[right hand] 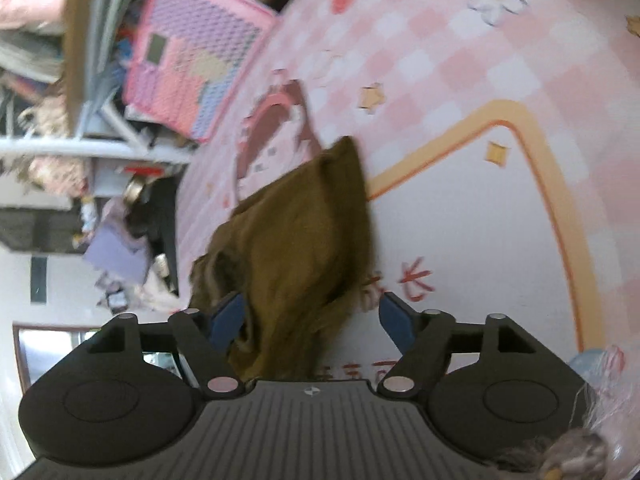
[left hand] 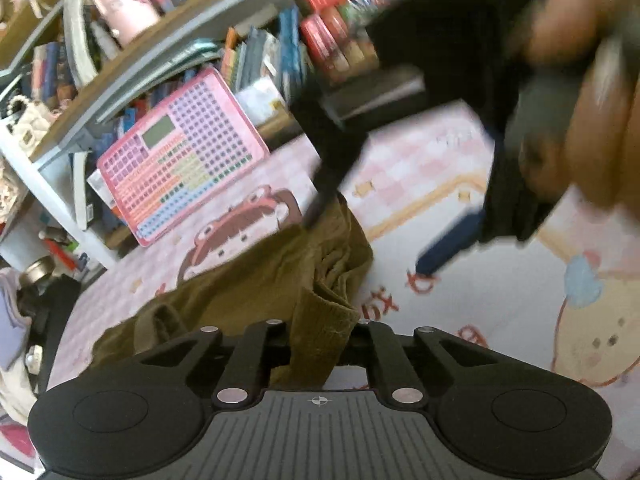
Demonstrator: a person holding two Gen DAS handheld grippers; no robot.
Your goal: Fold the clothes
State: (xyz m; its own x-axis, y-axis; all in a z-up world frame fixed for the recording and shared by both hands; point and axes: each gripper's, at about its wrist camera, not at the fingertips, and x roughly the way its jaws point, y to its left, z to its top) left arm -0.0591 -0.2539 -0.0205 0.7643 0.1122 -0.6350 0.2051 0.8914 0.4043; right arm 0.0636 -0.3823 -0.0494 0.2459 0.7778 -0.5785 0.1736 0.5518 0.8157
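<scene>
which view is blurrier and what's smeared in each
Left wrist view: the right hand-held gripper and the hand holding it are motion-smeared, while the brown garment stays fairly sharp. Right wrist view: blurrier overall, with garment and pink mat soft; fisheye bending in both.

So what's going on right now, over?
Left gripper shut on brown garment. Right gripper open, garment hanging between its fingers. Pink blanket beneath; nothing in the way.

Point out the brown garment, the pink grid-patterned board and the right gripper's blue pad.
brown garment (right hand: pixel 304 240), right wrist view, middle of the hanging cloth.
pink grid-patterned board (left hand: pixel 184 156), left wrist view, centre of its face.
blue pad (right hand: pixel 396 320), right wrist view, its inner face.
</scene>
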